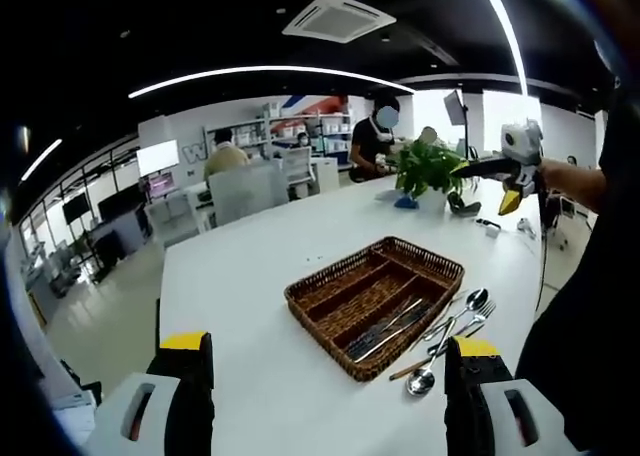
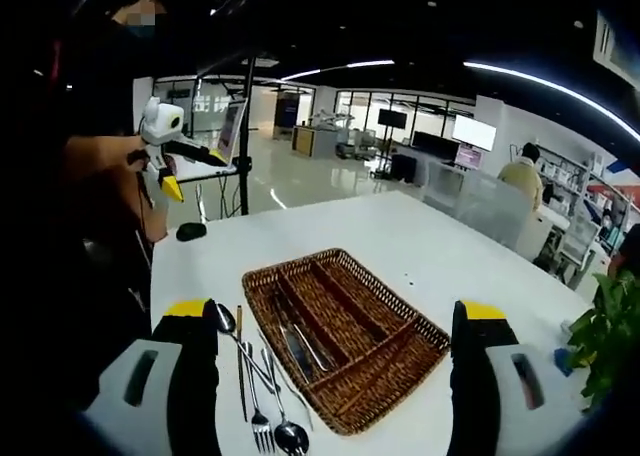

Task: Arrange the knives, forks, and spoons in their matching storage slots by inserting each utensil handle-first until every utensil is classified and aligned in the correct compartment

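Both grippers' jaws apart, empty; wicker tray point(image 1: 378, 301) ahead between them, loose cutlery point(image 2: 255, 376) beside tray on table point(image 1: 240, 306).

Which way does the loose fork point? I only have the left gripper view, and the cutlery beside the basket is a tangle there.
Observer: In the right gripper view the fork lies outside the basket, with its tines toward that camera.
Operator: Where is the left gripper itself?
Observer: The left gripper hovers well above the table, beyond the basket's far end.
Operator: Is anything else on the table that I can't see?
Observer: A small black object lies near the table's far corner, below that gripper.
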`<state>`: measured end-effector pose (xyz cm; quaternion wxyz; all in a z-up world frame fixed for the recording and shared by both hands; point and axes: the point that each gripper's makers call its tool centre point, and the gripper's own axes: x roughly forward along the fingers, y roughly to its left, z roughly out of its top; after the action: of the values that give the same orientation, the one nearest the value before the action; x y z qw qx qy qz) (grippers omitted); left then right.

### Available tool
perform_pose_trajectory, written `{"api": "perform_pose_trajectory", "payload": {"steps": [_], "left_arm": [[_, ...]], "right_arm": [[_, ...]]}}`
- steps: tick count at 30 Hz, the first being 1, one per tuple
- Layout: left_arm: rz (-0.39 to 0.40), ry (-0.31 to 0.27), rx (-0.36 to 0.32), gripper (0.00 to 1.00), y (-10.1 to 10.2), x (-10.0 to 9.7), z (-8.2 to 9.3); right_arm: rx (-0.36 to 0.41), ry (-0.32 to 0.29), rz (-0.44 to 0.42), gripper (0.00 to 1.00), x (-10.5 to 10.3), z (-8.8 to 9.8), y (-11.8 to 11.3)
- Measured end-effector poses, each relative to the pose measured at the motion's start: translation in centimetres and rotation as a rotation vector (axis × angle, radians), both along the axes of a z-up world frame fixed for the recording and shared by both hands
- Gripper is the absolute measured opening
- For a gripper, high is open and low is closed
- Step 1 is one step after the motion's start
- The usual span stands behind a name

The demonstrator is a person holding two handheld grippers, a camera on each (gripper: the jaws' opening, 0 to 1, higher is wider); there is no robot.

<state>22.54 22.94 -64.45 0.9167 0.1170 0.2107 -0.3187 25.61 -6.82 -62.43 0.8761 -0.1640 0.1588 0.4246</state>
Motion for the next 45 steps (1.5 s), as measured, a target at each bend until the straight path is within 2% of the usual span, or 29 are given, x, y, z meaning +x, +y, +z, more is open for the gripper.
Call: {"api": "perform_pose_trajectory", "payload": {"steps": [9,15,20,25,45], "left_arm": [[-0.008,0.013,0.027,1.00,0.7,-0.5,-0.7],[-0.016,0.005,0.031,1.00,1.0,-0.7,-0.4],[-0.007,0.001,0.024,1.00,1.4,-0.9,-0.2],[-0.016,-0.016,0.017,1.00,1.2,-1.3,0.2],[0.001,-0.007,0.014,1.00,2.2,-1.5,-0.4]], "right_arm": [[-0.047,0.017,0.071,0.97,-0.7,-1.2,2.5],[-0.046,-0.013,0.131,0.94,-0.8,-1.8,5.1],[-0.050,-0.007,0.186,0.91,-1.2,-3.0,6.9],[-0.061,-0.005,0.216,0.89,-1.3,-3.8,7.7],[-0.113,0.061,0.337,0.75,-3.3,-8.8,10.2]]}}
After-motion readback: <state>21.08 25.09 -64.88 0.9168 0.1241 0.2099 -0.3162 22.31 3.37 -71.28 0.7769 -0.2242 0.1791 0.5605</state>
